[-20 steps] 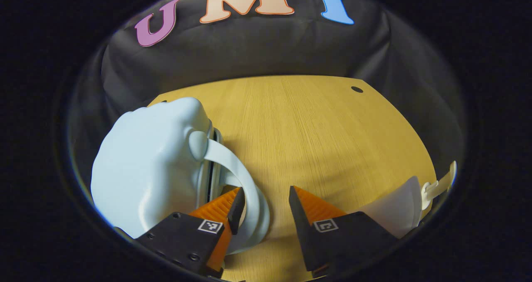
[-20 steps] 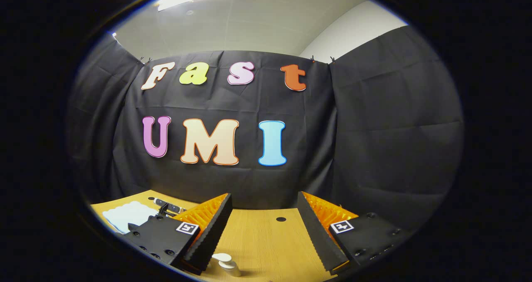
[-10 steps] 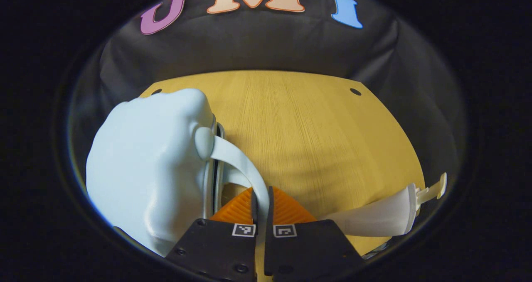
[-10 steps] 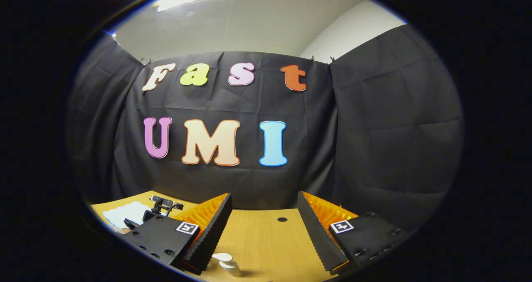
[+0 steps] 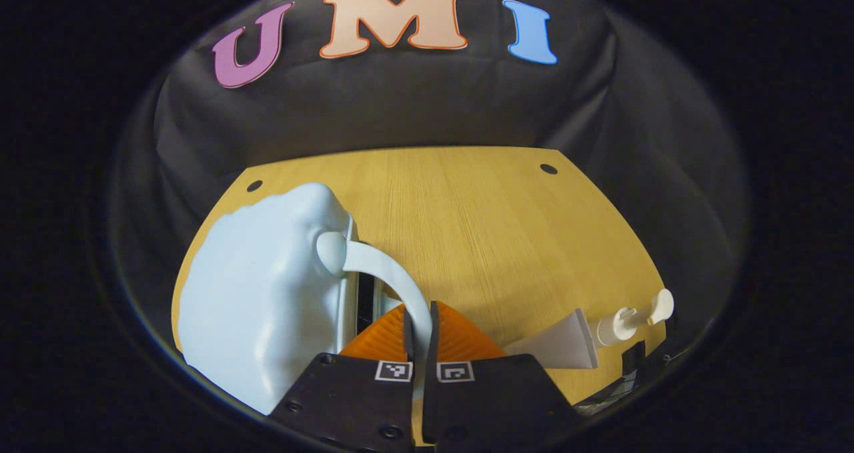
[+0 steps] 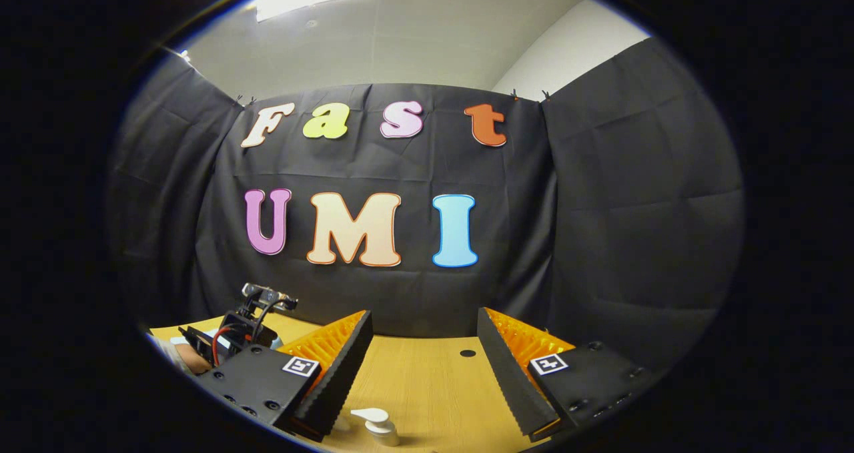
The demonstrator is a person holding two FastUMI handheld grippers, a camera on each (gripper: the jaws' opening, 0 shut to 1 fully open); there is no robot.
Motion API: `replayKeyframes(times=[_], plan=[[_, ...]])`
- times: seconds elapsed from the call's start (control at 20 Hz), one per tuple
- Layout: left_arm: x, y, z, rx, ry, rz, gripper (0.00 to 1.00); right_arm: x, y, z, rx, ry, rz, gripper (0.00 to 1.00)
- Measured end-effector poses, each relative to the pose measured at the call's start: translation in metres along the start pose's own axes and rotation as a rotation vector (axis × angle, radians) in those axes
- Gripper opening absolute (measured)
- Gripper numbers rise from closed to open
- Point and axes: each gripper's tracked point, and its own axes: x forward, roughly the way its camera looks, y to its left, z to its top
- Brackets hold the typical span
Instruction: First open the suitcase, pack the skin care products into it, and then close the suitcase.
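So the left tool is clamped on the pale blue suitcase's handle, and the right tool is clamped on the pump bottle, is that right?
Not quite. The left tool is indeed clamped on the handle of the pale blue suitcase, as the left gripper view shows. But in the right gripper view the right tool is open, its fingers wide apart and holding nothing; the pump bottle stands on the table below them.

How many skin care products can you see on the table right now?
2: a tube lying right of the left gripper, and a pump bottle just past it. More could be hidden.
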Motion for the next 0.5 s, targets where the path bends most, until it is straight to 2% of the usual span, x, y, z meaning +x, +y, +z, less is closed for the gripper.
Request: replayKeyframes(times=[0.2,0.5], plan=[[-0.025,0.012,0.023,-0.021,-0.042,-0.02,0.0,0.004,0.012,0.0,0.006,-0.003,0.026,0.98],[-0.061,0.05,0.064,-0.062,-0.141,-0.006,0.0,0.012,0.036,-0.002,0.021,-0.002,0.059,0.98]])
